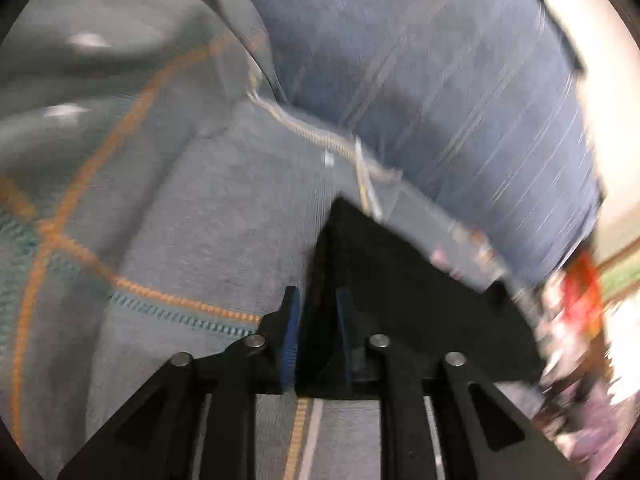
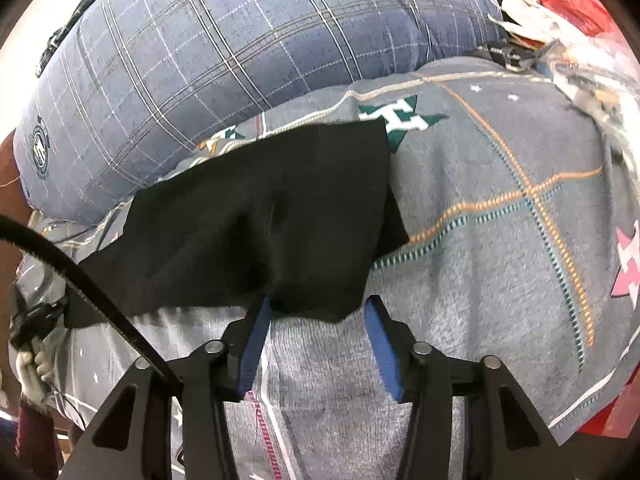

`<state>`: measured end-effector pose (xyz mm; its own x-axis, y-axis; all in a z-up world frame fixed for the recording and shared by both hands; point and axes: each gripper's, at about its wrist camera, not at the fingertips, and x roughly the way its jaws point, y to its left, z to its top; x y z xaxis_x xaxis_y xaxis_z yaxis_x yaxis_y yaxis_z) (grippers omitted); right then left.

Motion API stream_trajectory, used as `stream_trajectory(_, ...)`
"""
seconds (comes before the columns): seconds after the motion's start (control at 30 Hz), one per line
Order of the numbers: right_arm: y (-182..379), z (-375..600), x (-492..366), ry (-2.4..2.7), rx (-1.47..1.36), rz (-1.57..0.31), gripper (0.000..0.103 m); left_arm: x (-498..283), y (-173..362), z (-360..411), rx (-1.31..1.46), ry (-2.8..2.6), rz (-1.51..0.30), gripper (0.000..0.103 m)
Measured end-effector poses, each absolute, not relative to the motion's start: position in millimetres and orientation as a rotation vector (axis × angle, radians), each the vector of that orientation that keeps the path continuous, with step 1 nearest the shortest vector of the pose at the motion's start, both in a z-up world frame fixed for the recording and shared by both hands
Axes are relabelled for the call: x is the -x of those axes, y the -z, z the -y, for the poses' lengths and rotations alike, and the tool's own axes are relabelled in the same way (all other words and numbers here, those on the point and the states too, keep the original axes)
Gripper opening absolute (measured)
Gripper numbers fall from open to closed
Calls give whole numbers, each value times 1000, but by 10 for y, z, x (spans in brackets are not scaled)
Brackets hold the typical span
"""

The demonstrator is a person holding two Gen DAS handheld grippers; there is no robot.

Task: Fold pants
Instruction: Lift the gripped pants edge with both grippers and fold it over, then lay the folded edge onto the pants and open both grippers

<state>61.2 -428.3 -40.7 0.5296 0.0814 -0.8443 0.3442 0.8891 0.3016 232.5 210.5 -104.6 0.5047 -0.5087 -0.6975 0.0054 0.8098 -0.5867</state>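
Note:
The black pants (image 2: 260,216) lie partly folded on a grey blanket (image 2: 480,240) with orange and teal stitched lines. In the right wrist view my right gripper (image 2: 316,308) is open, its blue pads either side of the pants' near edge, not clamped. In the blurred left wrist view my left gripper (image 1: 316,304) is shut on a fold of the black pants (image 1: 392,280), which rises from between its blue pads toward the right.
A large blue plaid pillow (image 2: 220,48) lies along the far side of the blanket and also shows in the left wrist view (image 1: 440,80). Red and white clutter (image 2: 560,8) sits at the far right. A gloved hand (image 2: 34,368) holds the other gripper at the left edge.

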Motion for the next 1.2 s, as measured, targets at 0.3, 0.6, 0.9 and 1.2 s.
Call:
stream_trajectory(0.3, 344, 4497, -657, 192, -586, -940, 64, -2678, 1046, -1764, 505, 399, -1031, 54)
stream_trajectory(0.6, 370, 4462, -714, 201, -567, -947, 64, -2854, 835, -1391, 345, 328, -1028, 10)
stream_trajectory(0.9, 513, 4493, -731, 202, -570, -957, 64, -3323, 629, -1266, 337, 335, -965, 14)
stream_trajectory(1.2, 465, 4562, -820, 206, -545, -956, 79, -3292, 1191, -1682, 488, 307, -1052, 48)
